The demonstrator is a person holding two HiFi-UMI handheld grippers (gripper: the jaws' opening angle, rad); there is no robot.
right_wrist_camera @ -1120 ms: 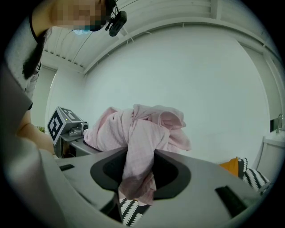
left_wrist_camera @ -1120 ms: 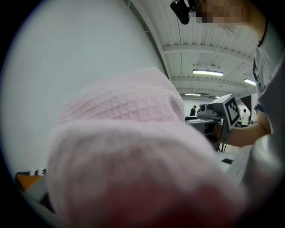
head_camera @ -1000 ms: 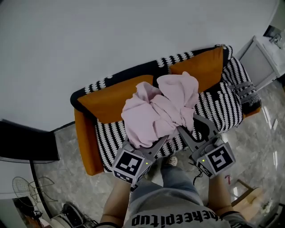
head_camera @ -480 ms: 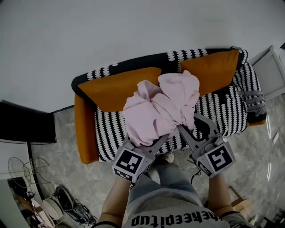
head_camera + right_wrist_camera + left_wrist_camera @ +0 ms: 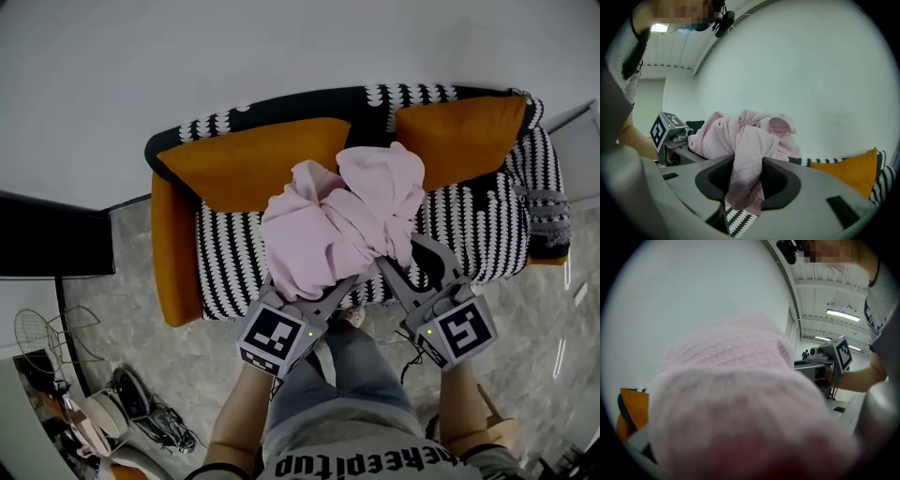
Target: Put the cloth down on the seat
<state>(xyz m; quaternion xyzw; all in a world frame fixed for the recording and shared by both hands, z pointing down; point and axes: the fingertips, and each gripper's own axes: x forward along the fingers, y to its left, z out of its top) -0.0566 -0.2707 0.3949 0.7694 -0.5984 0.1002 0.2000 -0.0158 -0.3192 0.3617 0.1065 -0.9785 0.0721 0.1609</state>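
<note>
A bunched pink cloth (image 5: 342,225) hangs in the air over a sofa seat (image 5: 234,272) with a black-and-white pattern. My left gripper (image 5: 330,289) is shut on the cloth's near left part. My right gripper (image 5: 386,264) is shut on its near right part. In the right gripper view a fold of the pink cloth (image 5: 747,164) runs down between the two jaws. The pink cloth (image 5: 736,413) fills most of the left gripper view and hides that gripper's jaws.
Two orange cushions (image 5: 248,169) (image 5: 459,127) lean on the sofa back. An orange armrest (image 5: 173,248) closes the sofa's left end. A grey folded item (image 5: 548,211) lies at the right end. The person's legs (image 5: 352,375) stand before the sofa. Clutter (image 5: 84,412) sits lower left.
The view has shifted so the sofa sits more squarely under the cloth. Both grippers keep their hold on the cloth, nearly unmoved in the view.
</note>
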